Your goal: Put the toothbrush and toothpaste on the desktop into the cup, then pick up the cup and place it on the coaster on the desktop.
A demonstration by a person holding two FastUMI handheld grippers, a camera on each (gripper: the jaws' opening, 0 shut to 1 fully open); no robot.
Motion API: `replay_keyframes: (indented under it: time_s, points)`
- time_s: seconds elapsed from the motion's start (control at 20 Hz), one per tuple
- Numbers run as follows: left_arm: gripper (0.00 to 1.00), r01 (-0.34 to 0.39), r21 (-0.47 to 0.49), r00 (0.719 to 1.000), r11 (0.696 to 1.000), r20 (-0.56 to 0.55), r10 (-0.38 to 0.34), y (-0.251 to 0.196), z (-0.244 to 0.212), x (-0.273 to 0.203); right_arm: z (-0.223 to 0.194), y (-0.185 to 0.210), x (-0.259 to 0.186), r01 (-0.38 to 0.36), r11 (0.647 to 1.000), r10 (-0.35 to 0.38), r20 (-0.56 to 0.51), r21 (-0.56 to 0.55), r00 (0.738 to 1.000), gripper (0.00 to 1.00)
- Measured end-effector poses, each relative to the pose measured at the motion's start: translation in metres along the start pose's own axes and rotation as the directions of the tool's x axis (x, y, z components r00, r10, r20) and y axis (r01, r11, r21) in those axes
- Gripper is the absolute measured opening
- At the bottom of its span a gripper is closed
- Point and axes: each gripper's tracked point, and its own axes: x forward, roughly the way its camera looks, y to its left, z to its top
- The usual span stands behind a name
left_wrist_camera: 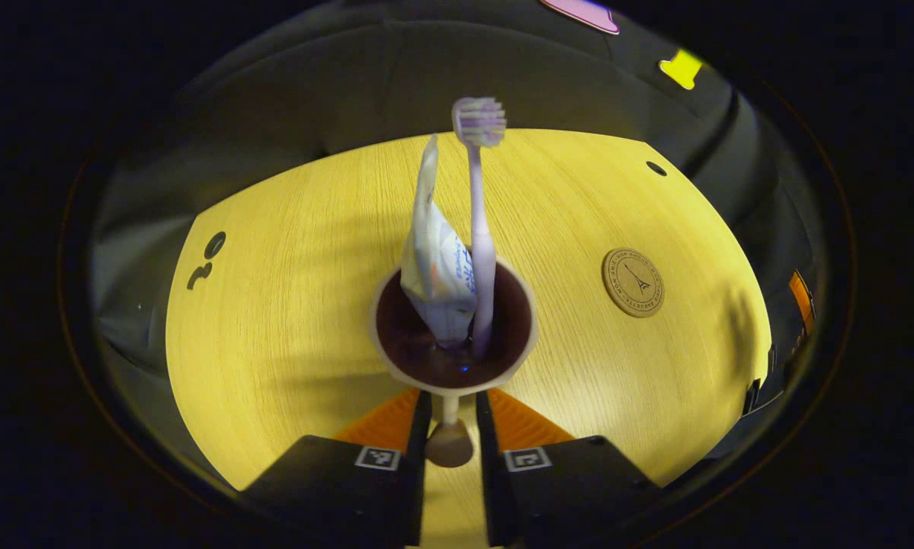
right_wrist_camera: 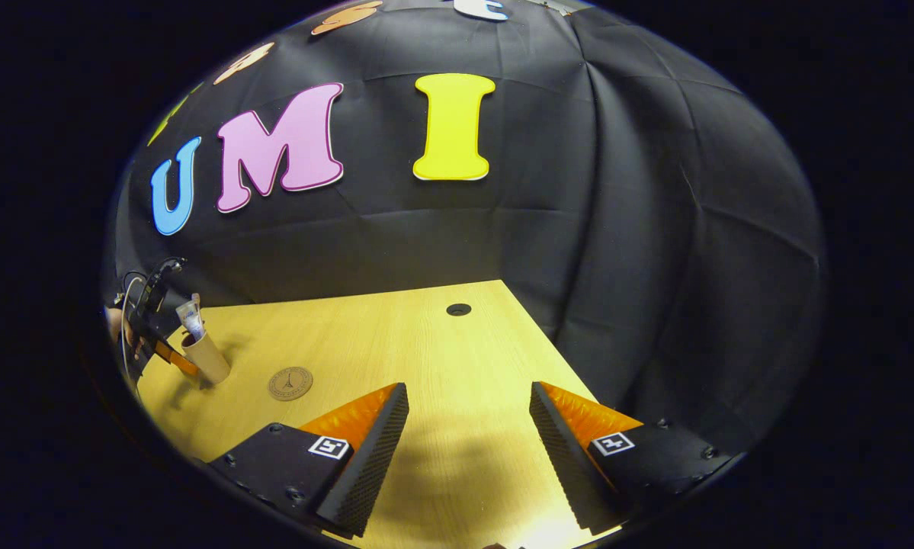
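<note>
A beige cup [left_wrist_camera: 396, 358] with a dark inside holds a lilac toothbrush [left_wrist_camera: 481, 229], bristles up, and a white toothpaste tube [left_wrist_camera: 435, 259] leaning beside it. My left gripper [left_wrist_camera: 453, 404] is shut on the cup's handle [left_wrist_camera: 449, 444], with both fingers pressing its sides. A round brown coaster [left_wrist_camera: 633, 282] lies flat on the yellow wooden desktop [left_wrist_camera: 289, 320], to the right of the cup and apart from it. In the right gripper view the cup [right_wrist_camera: 206, 357] is far left, the coaster [right_wrist_camera: 290, 383] just right of it. My right gripper [right_wrist_camera: 468, 435] hovers open over bare wood.
A cable hole [right_wrist_camera: 458, 309] is in the desktop near the far edge, and it also appears at the upper right in the left gripper view [left_wrist_camera: 655, 168]. Dark cut-outs [left_wrist_camera: 214, 245] mark the desk's left side. The black cloth wall [right_wrist_camera: 655, 229] closes in behind and to the right.
</note>
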Motion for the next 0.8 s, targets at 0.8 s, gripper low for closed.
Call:
replay_keyframes:
  time_s: [0.8]
  points:
    - [0.23, 0.002, 0.026, 0.997, 1.0, 0.08, -0.004, -0.027, 0.017, -0.017, -0.004, 0.017, -0.003, -0.031, 0.999, 0.03, -0.022, -0.027, 0.999, 0.99]
